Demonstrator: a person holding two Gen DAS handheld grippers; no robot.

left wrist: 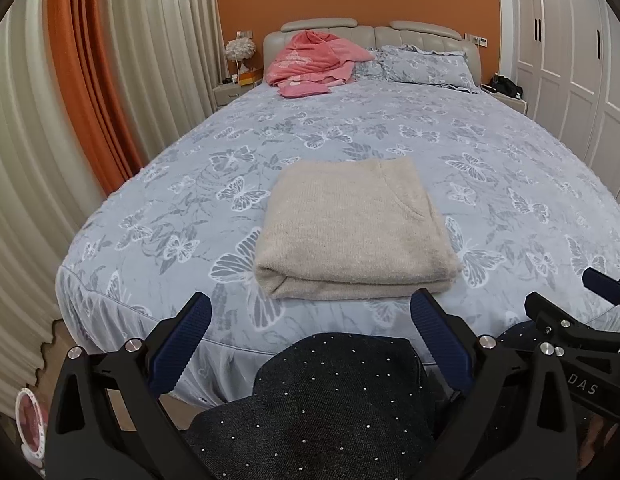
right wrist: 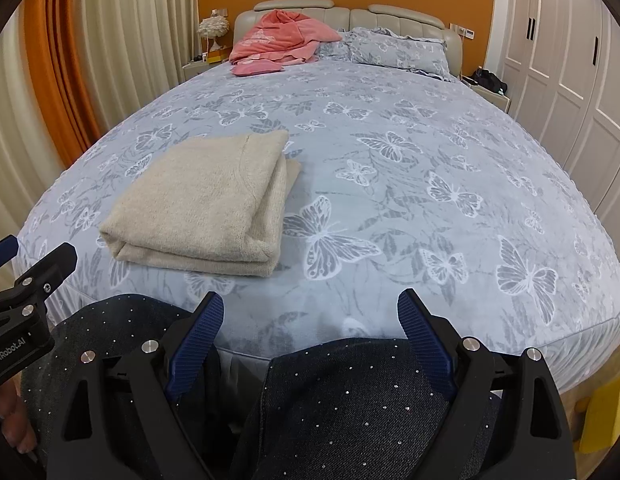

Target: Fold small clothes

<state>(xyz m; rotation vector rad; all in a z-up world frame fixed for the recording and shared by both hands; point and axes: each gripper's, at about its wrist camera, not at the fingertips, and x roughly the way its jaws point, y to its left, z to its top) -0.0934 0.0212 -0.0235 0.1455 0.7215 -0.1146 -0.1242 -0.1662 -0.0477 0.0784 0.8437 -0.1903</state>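
Observation:
A beige knitted garment point(left wrist: 352, 224) lies folded into a neat rectangle near the foot of the bed point(left wrist: 490, 152); the right wrist view shows the same garment point(right wrist: 202, 204) at the left. My left gripper point(left wrist: 310, 316) hangs open just short of its near edge, nothing between the blue pads. My right gripper point(right wrist: 310, 316) is open too, over bare bedspread to the right of the garment. Both are held back over the person's dark studded trousers point(left wrist: 330, 408). The right gripper's tip point(left wrist: 550, 312) pokes in at the left view's right edge.
A pink crumpled garment point(left wrist: 310, 60) and a small folded pink piece point(left wrist: 304, 89) lie at the headboard beside grey pillows point(left wrist: 426, 66). Curtains point(left wrist: 90, 92) hang on the left, white wardrobe doors point(left wrist: 570, 60) stand on the right, and nightstands flank the bed.

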